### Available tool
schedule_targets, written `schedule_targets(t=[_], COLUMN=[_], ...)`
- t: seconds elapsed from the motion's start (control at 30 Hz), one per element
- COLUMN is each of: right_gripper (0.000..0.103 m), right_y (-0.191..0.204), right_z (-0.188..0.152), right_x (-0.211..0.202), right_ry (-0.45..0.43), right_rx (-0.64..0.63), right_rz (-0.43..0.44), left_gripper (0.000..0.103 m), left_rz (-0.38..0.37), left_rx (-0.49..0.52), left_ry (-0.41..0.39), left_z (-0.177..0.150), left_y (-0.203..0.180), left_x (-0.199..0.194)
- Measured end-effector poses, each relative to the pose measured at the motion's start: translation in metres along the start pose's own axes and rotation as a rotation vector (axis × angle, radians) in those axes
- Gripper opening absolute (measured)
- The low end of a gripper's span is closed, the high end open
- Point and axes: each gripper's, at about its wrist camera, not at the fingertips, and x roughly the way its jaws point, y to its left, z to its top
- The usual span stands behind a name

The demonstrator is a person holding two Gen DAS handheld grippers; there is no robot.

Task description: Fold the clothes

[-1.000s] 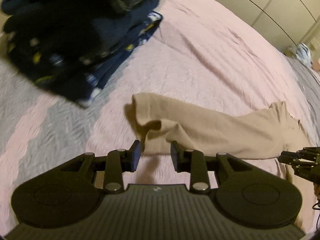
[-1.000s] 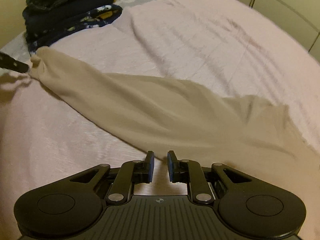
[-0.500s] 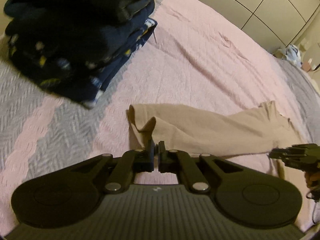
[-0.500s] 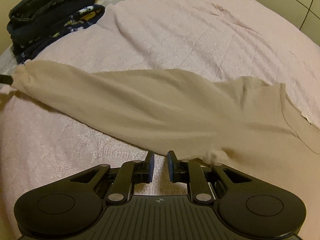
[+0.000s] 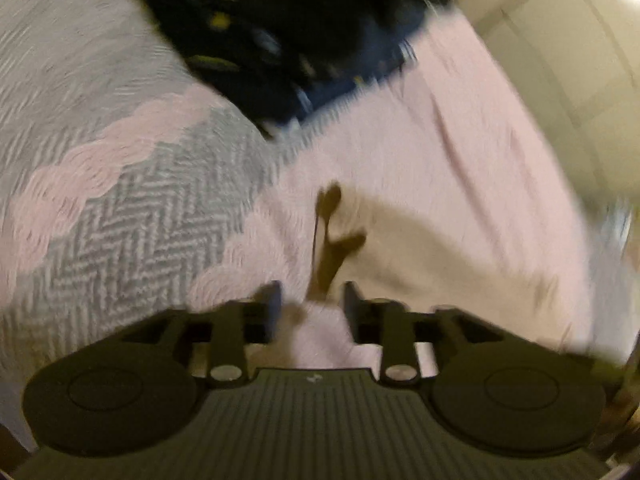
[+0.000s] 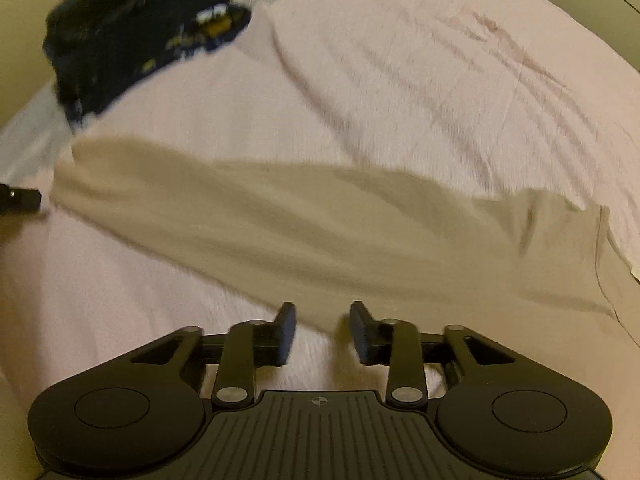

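Pink bedspread carries a beige shirt across mid-frame, dark folded clothes at upper left. Left gripper and right gripper both spread, empty.

Pink bedspread – grey herringbone band, beige shirt spread flat, dark folded clothes stack beyond

Bed: covered by a pink textured spread, creased toward the upper right of the right wrist view. Grey herringbone band with pink scalloped border: seen at the left of the left wrist view. Cream panelled cabinet doors: seen at the upper right, divided by dark seams. Lighting: warm, dim, yellowish. Left wrist view blurred.
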Motion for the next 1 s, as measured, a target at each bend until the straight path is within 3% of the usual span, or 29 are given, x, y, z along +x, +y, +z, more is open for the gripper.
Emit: schedule_targets(t=[0.1, 0.23, 0.3, 0.43, 0.5, 0.63, 0.77, 0.83, 0.9, 0.93, 0.97, 1.0], right_gripper=[0.038, 0.038, 0.038, 0.038, 0.038, 0.038, 0.038, 0.038, 0.038, 0.038, 0.038, 0.038], right_y=[0.001, 0.006, 0.006, 0.003, 0.009, 0.028, 0.097, 0.124, 0.131, 0.131, 0.123, 0.114], right_z=[0.002, -0.003, -0.007, -0.013, -0.014, -0.015, -0.022, -0.028, -0.029, -0.028, -0.026, -0.023], right_x=[0.002, 0.008, 0.010, 0.010, 0.009, 0.009, 0.026, 0.033, 0.035, 0.035, 0.035, 0.034], right_ry=[-0.005, 0.009, 0.020, 0.026, 0.013, -0.024, -0.073, -0.105, -0.111, -0.111, -0.104, -0.096], right_rx=[0.021, 0.045, 0.065, 0.108, 0.115, 0.086, -0.303, -0.470, -0.504, -0.492, -0.431, -0.360], right_rz=[-0.005, -0.017, -0.018, -0.020, 0.028, 0.148, 0.079, 0.032, 0.008, 0.006, 0.018, 0.026], left_gripper=[0.036, 0.024, 0.003, 0.002, 0.002, 0.003, 0.006, 0.007, 0.014, 0.025, 0.033, 0.035], left_rz=[-0.045, -0.071, -0.109, -0.168, -0.156, -0.108, -0.095, -0.096, -0.106, -0.111, -0.116, -0.121], left_rx=[-0.125, -0.171, -0.237, -0.274, -0.212, -0.037, 0.099, 0.120, 0.089, 0.073, 0.058, 0.043], left_ry=[0.013, 0.025, 0.027, 0.009, 0.031, 0.091, 0.156, 0.180, 0.164, 0.155, 0.147, 0.138], left_z=[0.001, -0.004, -0.007, -0.014, -0.015, -0.011, 0.001, 0.007, 0.015, 0.019, 0.023, 0.027], left_y=[0.009, 0.008, 0.012, 0.021, 0.023, 0.016, 0.005, 0.002, 0.002, 0.002, 0.002, 0.002], left_x=[0.015, 0.034, 0.038, 0.030, 0.026, 0.029, 0.032, 0.031, 0.037, 0.040, 0.043, 0.046])
